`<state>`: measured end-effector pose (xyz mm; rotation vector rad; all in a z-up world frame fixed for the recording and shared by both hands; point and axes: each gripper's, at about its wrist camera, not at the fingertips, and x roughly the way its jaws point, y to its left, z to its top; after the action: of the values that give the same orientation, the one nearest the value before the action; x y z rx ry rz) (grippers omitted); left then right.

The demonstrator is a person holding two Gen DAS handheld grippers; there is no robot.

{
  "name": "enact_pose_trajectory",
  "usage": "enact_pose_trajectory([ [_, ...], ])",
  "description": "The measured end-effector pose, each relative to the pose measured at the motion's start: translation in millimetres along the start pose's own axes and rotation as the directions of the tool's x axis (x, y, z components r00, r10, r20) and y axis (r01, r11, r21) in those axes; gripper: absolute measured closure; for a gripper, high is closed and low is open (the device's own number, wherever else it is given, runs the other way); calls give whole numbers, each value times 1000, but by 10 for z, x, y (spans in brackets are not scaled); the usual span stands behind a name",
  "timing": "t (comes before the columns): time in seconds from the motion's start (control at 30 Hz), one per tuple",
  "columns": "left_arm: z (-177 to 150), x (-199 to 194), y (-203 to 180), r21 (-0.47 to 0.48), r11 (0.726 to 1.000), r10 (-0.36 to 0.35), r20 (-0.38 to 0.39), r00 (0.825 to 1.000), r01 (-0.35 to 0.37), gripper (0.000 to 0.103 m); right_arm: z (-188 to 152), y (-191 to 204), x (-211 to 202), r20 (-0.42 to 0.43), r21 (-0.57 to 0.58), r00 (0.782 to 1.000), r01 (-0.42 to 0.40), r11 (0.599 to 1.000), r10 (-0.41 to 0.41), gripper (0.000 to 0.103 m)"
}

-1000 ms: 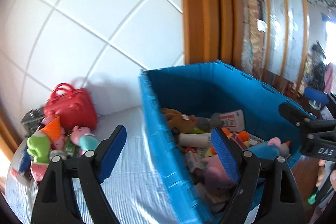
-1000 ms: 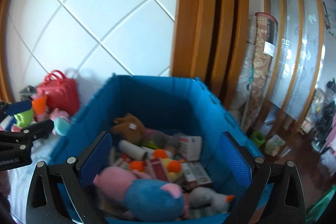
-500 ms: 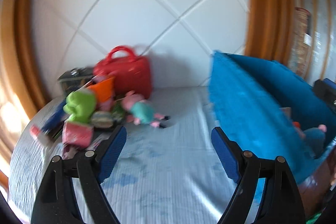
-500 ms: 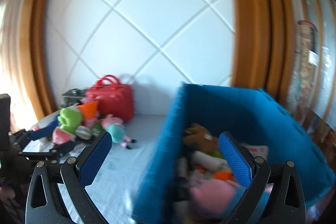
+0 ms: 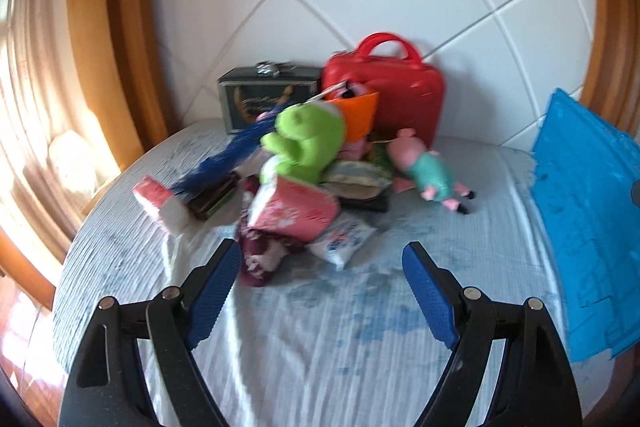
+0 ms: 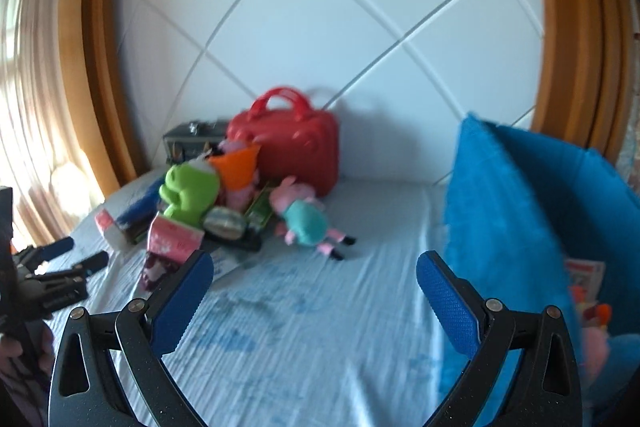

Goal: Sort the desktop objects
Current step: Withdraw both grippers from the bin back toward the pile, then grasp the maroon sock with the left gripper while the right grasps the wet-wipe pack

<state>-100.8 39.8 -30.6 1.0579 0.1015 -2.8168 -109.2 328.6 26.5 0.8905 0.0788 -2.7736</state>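
Observation:
A pile of objects lies on the light blue cloth point(image 5: 320, 327): a green plush point(image 5: 308, 139), a pink pig plush in a teal dress point(image 5: 428, 171), a pink packet point(image 5: 294, 207), a white sachet point(image 5: 344, 237), an orange cup point(image 5: 358, 113). My left gripper point(image 5: 322, 291) is open and empty, just short of the pile. My right gripper point(image 6: 316, 293) is open and empty, over the bare cloth; the pig plush point(image 6: 304, 215) lies ahead of it. The blue crate point(image 6: 528, 219) stands at the right and holds several toys. The left gripper shows in the right wrist view point(image 6: 76, 255).
A red handbag point(image 5: 388, 87) and a dark tin box point(image 5: 268, 99) stand against the white padded wall behind the pile. The blue crate wall point(image 5: 584, 227) bounds the right side. A wooden frame and curtains are at the left.
Both grippers have swung left, away from the blue crate, and now face the pile of objects. Both stay open and empty.

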Motion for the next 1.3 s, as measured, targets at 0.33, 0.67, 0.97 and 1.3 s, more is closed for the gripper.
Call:
enact_pose_trajectory([
  [0.33,-112,671,1295,-104,989,88,-140,986,-103,20,-26,980,992,-167,-26,985,-48,999,43,0],
  [0.67,-161,1517,1721,-144,988,22,-263,965,-62,20,30,1809,1973,-298,-80,953,-79,994,51,0],
  [0.97,-37,2282,1579,-80,996,-3,-343,939,-26,20,199,2512,2823,-334,-149,939,-135,979,79,0],
  [1.3,-10,2651,1593,-96,995,-23,-383,923,-15,20,31,2415,3395,-408,-86,904,-180,980,131,0],
])
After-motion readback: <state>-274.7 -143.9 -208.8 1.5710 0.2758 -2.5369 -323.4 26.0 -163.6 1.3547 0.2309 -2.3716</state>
